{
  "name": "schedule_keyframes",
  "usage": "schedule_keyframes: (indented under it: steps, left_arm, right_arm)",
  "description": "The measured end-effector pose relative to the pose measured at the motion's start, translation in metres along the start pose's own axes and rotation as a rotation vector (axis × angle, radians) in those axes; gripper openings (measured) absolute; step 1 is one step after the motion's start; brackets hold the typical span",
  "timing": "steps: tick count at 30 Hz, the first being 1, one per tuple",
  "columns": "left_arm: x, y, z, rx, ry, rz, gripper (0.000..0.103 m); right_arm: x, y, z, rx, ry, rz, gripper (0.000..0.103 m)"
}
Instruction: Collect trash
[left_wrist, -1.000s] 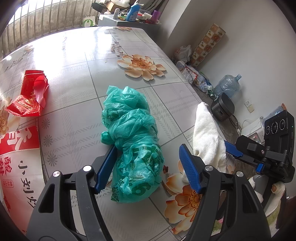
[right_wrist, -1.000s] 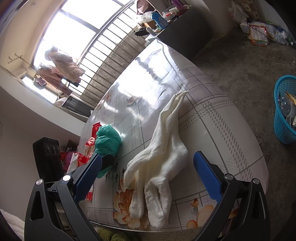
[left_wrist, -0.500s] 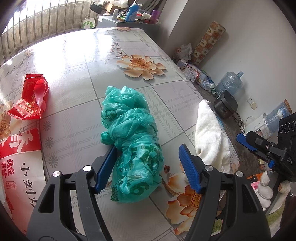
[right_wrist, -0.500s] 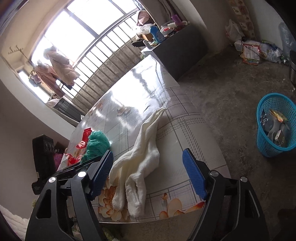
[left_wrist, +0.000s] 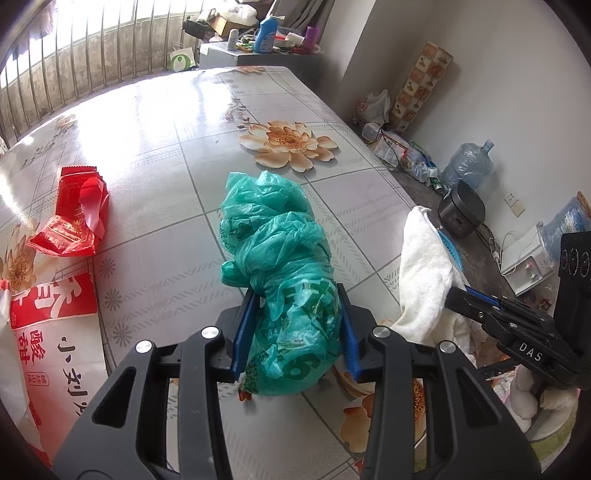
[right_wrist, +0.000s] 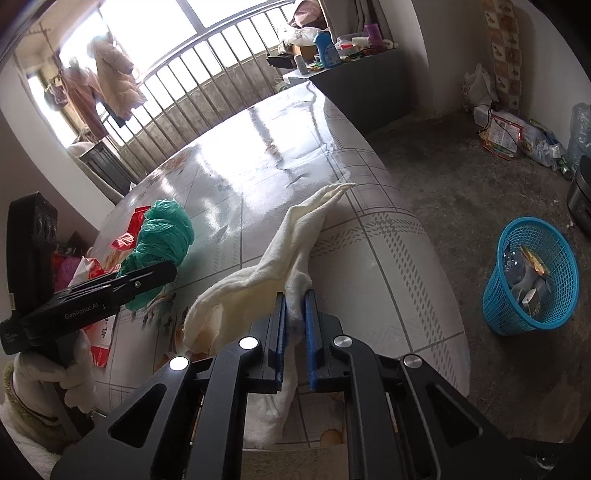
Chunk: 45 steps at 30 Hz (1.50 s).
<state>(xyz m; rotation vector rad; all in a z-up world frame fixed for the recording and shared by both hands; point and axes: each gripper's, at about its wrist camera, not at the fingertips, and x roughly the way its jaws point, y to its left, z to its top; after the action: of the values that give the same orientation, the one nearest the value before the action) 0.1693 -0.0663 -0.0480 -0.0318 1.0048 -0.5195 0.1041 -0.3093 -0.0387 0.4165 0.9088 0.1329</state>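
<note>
A crumpled green plastic bag (left_wrist: 280, 258) lies on the flower-patterned table (left_wrist: 166, 155). My left gripper (left_wrist: 297, 325) is shut on the near end of the bag. A white towel (right_wrist: 273, 266) lies along the table's right edge. My right gripper (right_wrist: 295, 325) is shut on the towel's near part. The green bag (right_wrist: 162, 236) and the left gripper also show at the left of the right wrist view. A blue trash basket (right_wrist: 532, 273) with some trash in it stands on the floor to the right of the table.
A red wrapper (left_wrist: 74, 218) and a red and white snack bag (left_wrist: 55, 332) lie on the table's left side. A water jug (left_wrist: 467, 166), a black cooker (left_wrist: 461, 214) and bags sit on the floor. A cluttered cabinet (left_wrist: 258, 48) stands behind the table.
Both grippers were open and have closed: the left on the green bag, the right on the white towel. The right gripper moved in close to the towel.
</note>
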Motion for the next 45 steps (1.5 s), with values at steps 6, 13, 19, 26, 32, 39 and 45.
schedule_keyframes:
  steps: [6,13,19,26,32,39,45]
  left_arm:
    - [-0.023,-0.01,0.006,0.032,-0.047,-0.023,0.037]
    - [-0.042,-0.045,0.028,0.096,-0.088,-0.136,0.037]
    - [-0.025,-0.109,0.059,0.186,-0.044,-0.295,0.037]
    - [0.039,-0.21,0.082,0.313,0.089,-0.406,0.038]
    - [0.123,-0.289,0.081,0.402,0.249,-0.422,0.038]
    - [0.213,-0.366,0.076,0.495,0.353,-0.429,0.039]
    - [0.296,-0.409,0.071,0.493,0.434,-0.417,0.066]
  right_arm:
    - [-0.035,-0.014,0.007,0.086,-0.093,0.108,0.008]
    - [-0.102,-0.053,0.017,0.202,-0.287,0.16,0.007]
    - [-0.157,-0.101,0.021,0.269,-0.43,0.018,0.007]
    - [-0.172,-0.178,0.025,0.404,-0.486,-0.143,0.007]
    - [-0.144,-0.258,0.024,0.55,-0.436,-0.23,0.008]
    - [-0.106,-0.348,0.028,0.669,-0.369,-0.311,0.008]
    - [-0.038,-0.43,0.013,0.778,-0.218,-0.349,0.044]
